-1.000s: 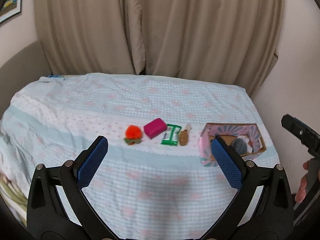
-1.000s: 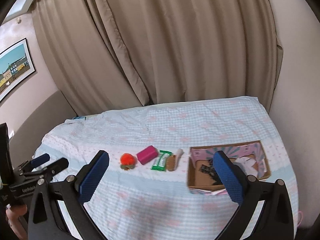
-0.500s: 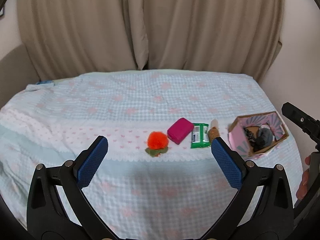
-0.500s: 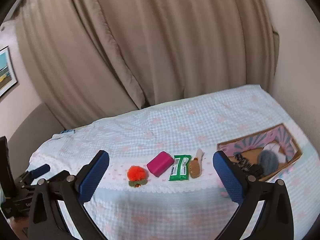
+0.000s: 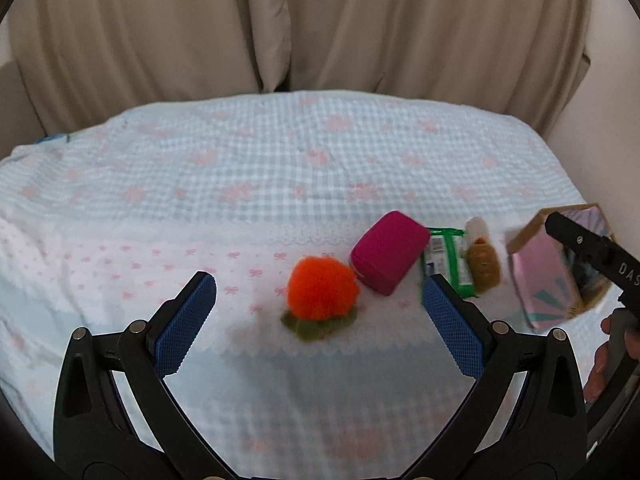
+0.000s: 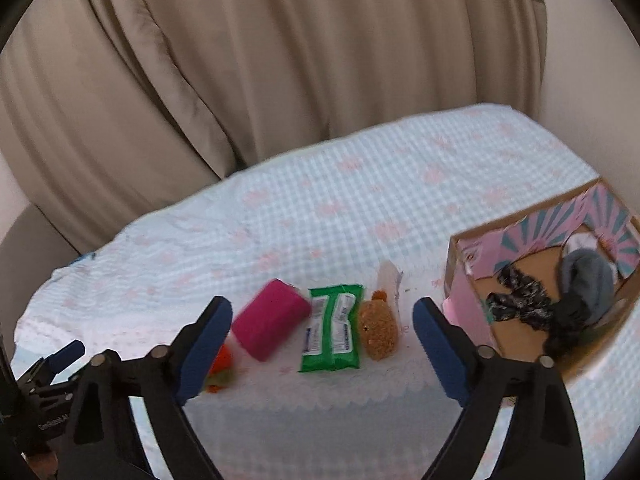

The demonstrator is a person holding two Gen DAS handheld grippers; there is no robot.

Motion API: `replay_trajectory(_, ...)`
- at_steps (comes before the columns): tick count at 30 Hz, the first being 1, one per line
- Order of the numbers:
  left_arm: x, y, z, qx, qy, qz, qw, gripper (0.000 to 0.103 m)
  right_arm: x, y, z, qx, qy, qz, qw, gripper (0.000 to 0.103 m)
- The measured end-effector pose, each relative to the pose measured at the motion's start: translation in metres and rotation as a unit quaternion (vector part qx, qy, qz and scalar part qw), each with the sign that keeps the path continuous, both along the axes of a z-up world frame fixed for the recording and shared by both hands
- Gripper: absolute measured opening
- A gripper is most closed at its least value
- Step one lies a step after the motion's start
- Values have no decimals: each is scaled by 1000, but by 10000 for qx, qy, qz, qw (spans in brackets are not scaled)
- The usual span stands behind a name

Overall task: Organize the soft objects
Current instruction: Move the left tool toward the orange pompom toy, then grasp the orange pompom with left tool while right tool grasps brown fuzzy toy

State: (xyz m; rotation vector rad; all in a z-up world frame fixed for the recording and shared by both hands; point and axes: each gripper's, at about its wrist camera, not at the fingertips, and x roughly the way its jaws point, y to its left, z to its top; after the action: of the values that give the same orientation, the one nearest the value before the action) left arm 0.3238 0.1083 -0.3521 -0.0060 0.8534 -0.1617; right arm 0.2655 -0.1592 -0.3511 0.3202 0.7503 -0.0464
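Observation:
A row of soft objects lies on the bed: an orange fuzzy ball on a green base (image 5: pixel 322 294), a magenta block (image 5: pixel 389 252), a green wipes pack (image 6: pixel 333 332) and a small brown plush (image 6: pixel 379 329). To their right stands a pink cardboard box (image 6: pixel 466 280) that holds grey and black cloth items (image 6: pixel 586 280). My left gripper (image 5: pixel 318 320) is open and empty, just in front of the orange ball. My right gripper (image 6: pixel 322 344) is open and empty, in front of the wipes pack and plush.
The bed has a light blue checked cover (image 5: pixel 280 168) with pink bows. Beige curtains (image 5: pixel 320 20) hang behind it. A wall runs close along the bed's right side (image 6: pixel 600 80). The right gripper's body shows at the right edge of the left wrist view (image 5: pixel 592 248).
Both grippers have moved closer to the row of objects and lower over the bed. The objects look larger in both views. Both jaws stay open.

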Motion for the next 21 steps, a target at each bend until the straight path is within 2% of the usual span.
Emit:
replay_trajectory(4, 24, -9, -41, 70, 71, -58, 9999, 102, 22, -9, -42, -1, 164, -116, 9998, 85)
replay_trajectory(8, 42, -12, -78, 25, 178, -57, 9998, 99, 40, -18, -81, -75, 360, -284, 9989, 74)
replay_trajectory(10, 47, -15, -91, 35, 227, -48, 9997, 98, 47, -23, -99, 5, 447, -340, 9984, 72)
replay_trajectory(16, 56, -23, -123, 111, 311, -54, 9994, 92, 57, -30, -129, 39, 506, -367, 9980, 67)
replay_trajectory(19, 58, -25, -129, 90, 286, -92, 9995, 91, 63, -31, -137, 50, 551, -318, 9980, 59)
replay_trajectory(20, 58, -25, -132, 105, 286, -81, 9995, 87, 65, -31, -140, 65, 575, -301, 9979, 55)
replay_trajectory(21, 59, -25, -133, 109, 315, -74, 9994, 78, 65, -31, -142, 94, 586, -286, 9978, 50)
